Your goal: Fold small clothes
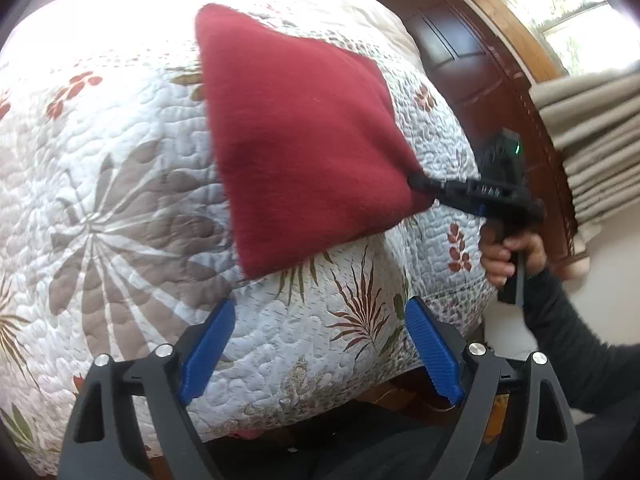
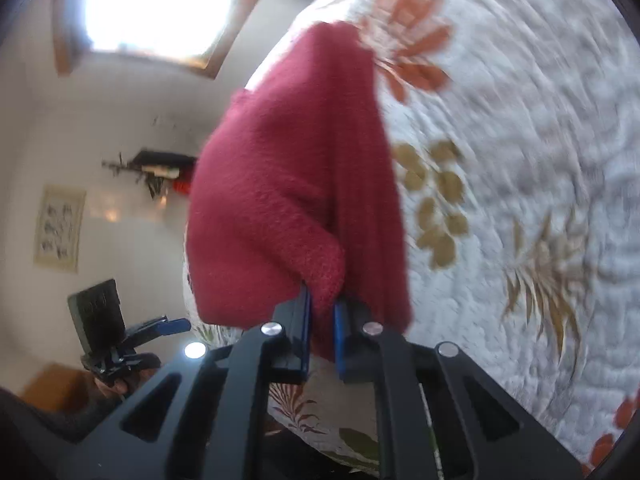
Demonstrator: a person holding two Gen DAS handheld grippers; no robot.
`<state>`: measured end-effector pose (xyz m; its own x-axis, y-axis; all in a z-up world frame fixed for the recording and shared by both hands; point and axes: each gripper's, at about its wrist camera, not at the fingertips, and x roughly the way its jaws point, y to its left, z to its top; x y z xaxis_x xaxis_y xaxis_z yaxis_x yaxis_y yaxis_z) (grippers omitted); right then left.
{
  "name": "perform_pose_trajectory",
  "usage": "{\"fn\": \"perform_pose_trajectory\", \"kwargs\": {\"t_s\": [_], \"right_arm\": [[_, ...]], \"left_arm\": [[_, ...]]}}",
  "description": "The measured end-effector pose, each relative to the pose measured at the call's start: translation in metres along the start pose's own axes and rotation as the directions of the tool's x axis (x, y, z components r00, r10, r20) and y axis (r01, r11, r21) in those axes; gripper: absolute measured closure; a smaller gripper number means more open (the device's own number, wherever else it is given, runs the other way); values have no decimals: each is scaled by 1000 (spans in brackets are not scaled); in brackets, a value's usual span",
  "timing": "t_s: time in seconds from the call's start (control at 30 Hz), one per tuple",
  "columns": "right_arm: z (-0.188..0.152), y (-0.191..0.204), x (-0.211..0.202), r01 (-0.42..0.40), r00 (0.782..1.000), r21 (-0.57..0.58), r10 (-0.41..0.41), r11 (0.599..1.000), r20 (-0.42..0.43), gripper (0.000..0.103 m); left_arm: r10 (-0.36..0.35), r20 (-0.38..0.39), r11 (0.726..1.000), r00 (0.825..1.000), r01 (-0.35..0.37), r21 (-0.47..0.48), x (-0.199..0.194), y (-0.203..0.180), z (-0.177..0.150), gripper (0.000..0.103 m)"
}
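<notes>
The right gripper (image 2: 322, 320) pinched a red cloth (image 1: 296, 132) above the quilt (image 1: 120, 200), hiding its fingertips. The left gripper (image 1: 320, 344) hung near the quilt's edge, fingers spread and empty.

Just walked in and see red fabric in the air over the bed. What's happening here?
A person is folding a small red garment over a floral quilt. The right gripper is shut on one corner and holds the cloth up off the bed. The left gripper hangs open nearer the bed's edge, holding nothing. The fold is not laid down yet.
</notes>
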<state>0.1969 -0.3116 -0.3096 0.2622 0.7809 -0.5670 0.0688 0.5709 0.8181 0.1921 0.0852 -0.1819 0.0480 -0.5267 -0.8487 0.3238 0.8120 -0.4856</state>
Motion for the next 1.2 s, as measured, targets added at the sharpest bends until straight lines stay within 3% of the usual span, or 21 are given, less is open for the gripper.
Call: {"fn": "perform_pose_trajectory", "kwargs": {"t_s": [0.07, 0.13, 0.2, 0.27, 0.3, 0.33, 0.43, 0.5, 0.57, 0.6, 0.67, 0.87, 0.97, 1.1, 1.13, 1.2], "right_arm": [[-9, -12, 11, -16, 1000, 34, 17, 999, -21, 93], [-11, -10, 14, -32, 999, 29, 33, 999, -28, 83], [-6, -3, -1, -86, 996, 15, 86, 996, -11, 62], [8, 0, -26, -129, 990, -2, 129, 992, 48, 17], [19, -2, -36, -132, 988, 2, 132, 991, 77, 6], [30, -8, -43, -141, 985, 24, 138, 990, 100, 6], [67, -30, -31, -242, 970, 107, 237, 964, 57, 5], [92, -48, -13, -280, 960, 141, 279, 950, 26, 5], [114, -58, 12, -279, 958, 149, 285, 949, -21, 5], [123, -64, 14, -277, 958, 144, 285, 950, -37, 5], [135, -67, 29, -283, 953, 131, 294, 950, -77, 4], [151, -49, 38, -360, 926, 87, 367, 929, -92, 4], [158, -39, 46, -340, 931, 73, 346, 938, -114, 4], [166, -29, 55, -359, 922, 83, 367, 930, -122, 5], [166, -23, 54, -374, 916, 71, 380, 925, -129, 6], [169, -9, 58, -393, 907, 42, 394, 919, -149, 13]], "left_arm": [[-28, 24, 999, 999, 29, -40, -4, 9, 2, 15], [-99, 62, 986, 993, 107, -128, -4, 27, 7, 15], [-170, 112, 959, 979, 191, -208, -3, 47, 16, 11], [-197, 142, 938, 970, 229, -259, 0, 63, 22, 11], [-220, 154, 925, 963, 257, -282, 2, 71, 26, 11], [-237, 162, 915, 958, 277, -295, 4, 77, 28, 11], [-298, 191, 876, 935, 347, -334, 13, 95, 35, 10], [-359, 210, 835, 910, 413, -363, 23, 107, 37, 10], [-431, 230, 770, 873, 489, -410, 36, 119, 37, 10], [-446, 231, 752, 865, 502, -427, 42, 121, 37, 10], [-450, 223, 751, 865, 502, -429, 49, 119, 39, 10], [-478, 202, 742, 855, 516, -427, 67, 110, 47, 10], [-495, 192, 741, 847, 527, -415, 76, 103, 55, 10], [-483, 174, 757, 858, 510, -409, 86, 98, 58, 9], [-487, 183, 745, 854, 516, -422, 88, 97, 59, 8], [-527, 186, 722, 830, 552, -416, 88, 88, 62, 8]]}}
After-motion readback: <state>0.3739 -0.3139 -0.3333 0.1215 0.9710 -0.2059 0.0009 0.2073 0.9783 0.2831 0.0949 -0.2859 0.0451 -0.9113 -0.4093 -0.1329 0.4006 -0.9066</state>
